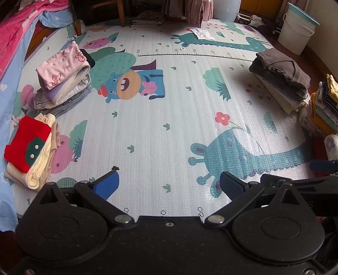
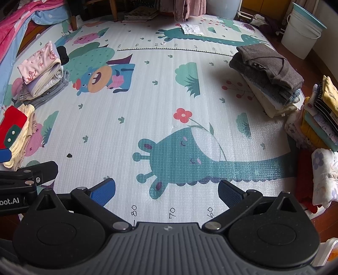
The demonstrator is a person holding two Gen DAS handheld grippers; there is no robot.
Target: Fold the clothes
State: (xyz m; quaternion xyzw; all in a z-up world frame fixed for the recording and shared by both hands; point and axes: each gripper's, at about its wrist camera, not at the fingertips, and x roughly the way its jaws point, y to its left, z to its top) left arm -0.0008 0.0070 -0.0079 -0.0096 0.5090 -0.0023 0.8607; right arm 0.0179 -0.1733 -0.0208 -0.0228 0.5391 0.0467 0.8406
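Observation:
Folded clothes lie in piles around a cartoon play mat [image 1: 169, 101] [image 2: 160, 88]. A pile topped by a pink printed garment [image 1: 63, 69] [image 2: 40, 63] sits at the left. A red garment with a green patch [image 1: 27, 141] [image 2: 10, 124] tops a cream pile near the front left. A dark grey sweater [image 1: 281, 69] [image 2: 268, 67] crowns the pile at the right. My left gripper [image 1: 169, 186] hangs open over the bare mat, holding nothing. My right gripper [image 2: 166, 190] is open too, above the teal giraffe print, and part of it shows at the left wrist view's right edge.
A stack of yellow and patterned folded clothes [image 1: 325, 105] [image 2: 321, 118] stands at the far right. A white bucket [image 1: 297, 29] [image 2: 302, 31] sits at the back right. Chair legs [image 1: 120, 12], books and a crumpled paper [image 1: 200, 33] lie at the back; bedding [image 1: 14, 38] borders the left.

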